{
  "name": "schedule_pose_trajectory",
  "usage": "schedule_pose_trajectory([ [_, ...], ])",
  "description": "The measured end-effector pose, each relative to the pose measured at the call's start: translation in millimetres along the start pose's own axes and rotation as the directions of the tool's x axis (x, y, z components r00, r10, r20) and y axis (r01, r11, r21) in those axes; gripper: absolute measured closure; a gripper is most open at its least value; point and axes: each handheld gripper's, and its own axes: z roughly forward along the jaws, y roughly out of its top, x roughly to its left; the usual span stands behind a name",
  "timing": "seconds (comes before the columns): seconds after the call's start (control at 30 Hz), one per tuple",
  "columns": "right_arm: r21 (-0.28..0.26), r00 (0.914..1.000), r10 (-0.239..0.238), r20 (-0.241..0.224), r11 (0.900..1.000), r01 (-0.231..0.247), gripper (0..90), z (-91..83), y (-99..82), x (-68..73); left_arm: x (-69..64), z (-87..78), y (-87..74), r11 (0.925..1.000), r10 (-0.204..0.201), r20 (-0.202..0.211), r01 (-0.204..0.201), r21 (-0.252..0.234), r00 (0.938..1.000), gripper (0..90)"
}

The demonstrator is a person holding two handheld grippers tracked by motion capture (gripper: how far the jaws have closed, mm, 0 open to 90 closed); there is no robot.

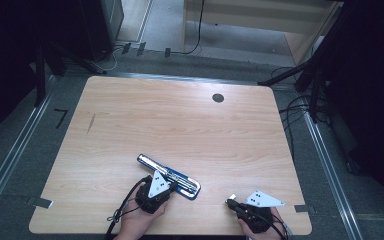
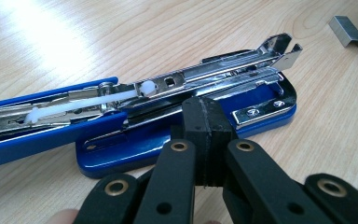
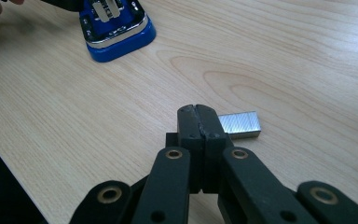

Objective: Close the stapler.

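1. Blue-bodied stapler [image 1: 169,176] lay opened out flat on the light wood worktop [image 1: 180,120], near its front edge and left of centre in the high view.
2. In the left gripper view, the stapler's [image 2: 186,126] blue base sat on the wood with the chrome staple channel [image 2: 214,77] exposed above it and a white plastic pusher rod [image 2: 88,100] lying along the channel.
3. Left tool [image 1: 166,187] was pressed together, its black tips [image 2: 205,121] closed on each other with nothing between them. They stood at the near side of the stapler base; whether they touched it could not be told.
4. Right tool [image 1: 231,201] was likewise pressed together and pinched nothing.
5. A short silver strip of staples [image 3: 240,125] lay on the wood just beside the right tool's tips [image 3: 198,122], on their far right side in the right gripper view; contact could not be confirmed.
6. The staple strip [image 2: 346,31] lay well apart from the stapler, beyond its open front end.
7. A dark round grommet hole [image 1: 218,98] sat in the far part of the worktop.
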Motion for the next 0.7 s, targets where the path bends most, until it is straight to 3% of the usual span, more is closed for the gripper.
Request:
schedule_pose_trajectory([
  [0.7, -0.011, 0.9993, 0.001, 0.038, 0.9999, -0.001, 90.0, 17.7, 7.6, -1.4, -0.1, 0.0, 0.0, 1.0, 0.001, 0.0, -0.001, 0.0, 1.0, 90.0],
])
